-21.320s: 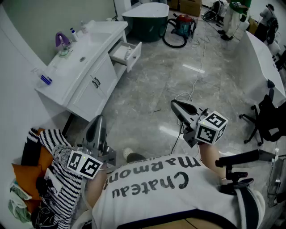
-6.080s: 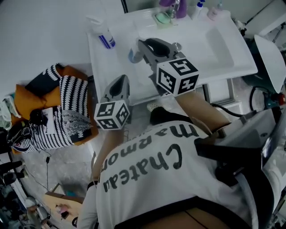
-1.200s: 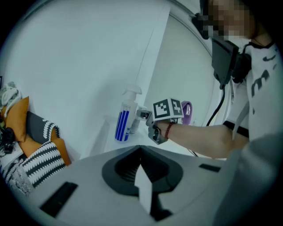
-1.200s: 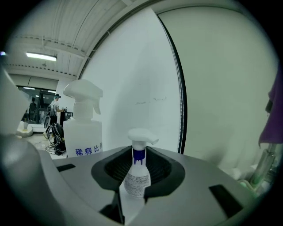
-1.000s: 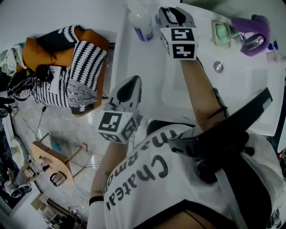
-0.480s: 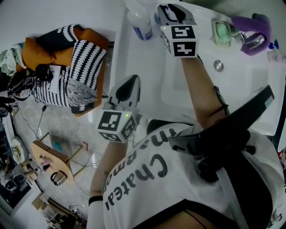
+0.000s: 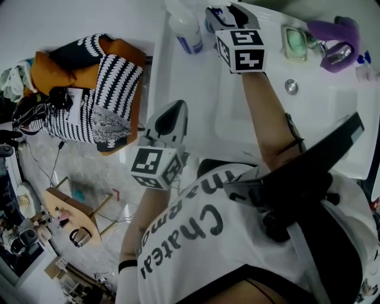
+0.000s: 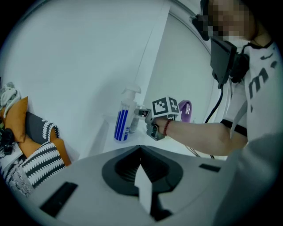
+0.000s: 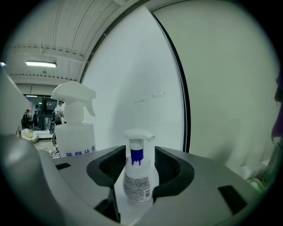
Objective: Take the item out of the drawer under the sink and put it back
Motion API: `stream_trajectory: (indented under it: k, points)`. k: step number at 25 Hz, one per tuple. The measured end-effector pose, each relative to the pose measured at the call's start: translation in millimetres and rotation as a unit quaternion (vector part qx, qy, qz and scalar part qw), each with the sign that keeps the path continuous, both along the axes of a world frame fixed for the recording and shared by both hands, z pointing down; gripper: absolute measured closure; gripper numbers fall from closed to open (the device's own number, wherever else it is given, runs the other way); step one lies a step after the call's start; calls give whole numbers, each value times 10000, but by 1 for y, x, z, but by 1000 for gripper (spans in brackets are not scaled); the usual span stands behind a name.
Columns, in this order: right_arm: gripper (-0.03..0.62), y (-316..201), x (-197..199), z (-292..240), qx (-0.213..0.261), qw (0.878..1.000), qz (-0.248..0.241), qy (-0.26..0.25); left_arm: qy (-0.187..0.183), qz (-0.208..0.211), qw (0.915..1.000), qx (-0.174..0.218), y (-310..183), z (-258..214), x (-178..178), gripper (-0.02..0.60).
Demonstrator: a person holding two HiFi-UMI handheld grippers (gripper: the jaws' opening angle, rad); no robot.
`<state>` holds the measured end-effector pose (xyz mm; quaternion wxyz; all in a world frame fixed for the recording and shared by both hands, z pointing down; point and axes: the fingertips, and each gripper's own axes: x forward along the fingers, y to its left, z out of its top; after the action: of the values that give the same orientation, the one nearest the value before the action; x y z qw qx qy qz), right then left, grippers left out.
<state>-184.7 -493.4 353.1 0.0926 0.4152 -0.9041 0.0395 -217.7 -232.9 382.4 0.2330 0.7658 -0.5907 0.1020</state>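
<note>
Left gripper [image 7: 173, 111]: jaws pressed together, empty, held short of the white sink desk [image 7: 196, 101]. Farther on, the right gripper [image 7: 227, 13] is the nearer hand. Its jaws are spread either side of the small clear spray bottle with a blue collar [image 9: 139, 178], which stands upright on the desk straight ahead between them, just beside the large blue-striped spray bottle [image 9: 75, 132]. These jaws have just been opening; a second earlier they were closed in on the small bottle.

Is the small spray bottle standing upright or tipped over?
Upright. The small spray bottle stands base down, white nozzle on top, between the jaws of the right tool, which have just been opening.
</note>
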Motion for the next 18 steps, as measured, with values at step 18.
stream_trajectory:
  k: [18]
  points:
    - [313, 15, 9, -3, -799, 9952, -353, -440, 37, -7, 9996, 296, 0, -14, 5, 577]
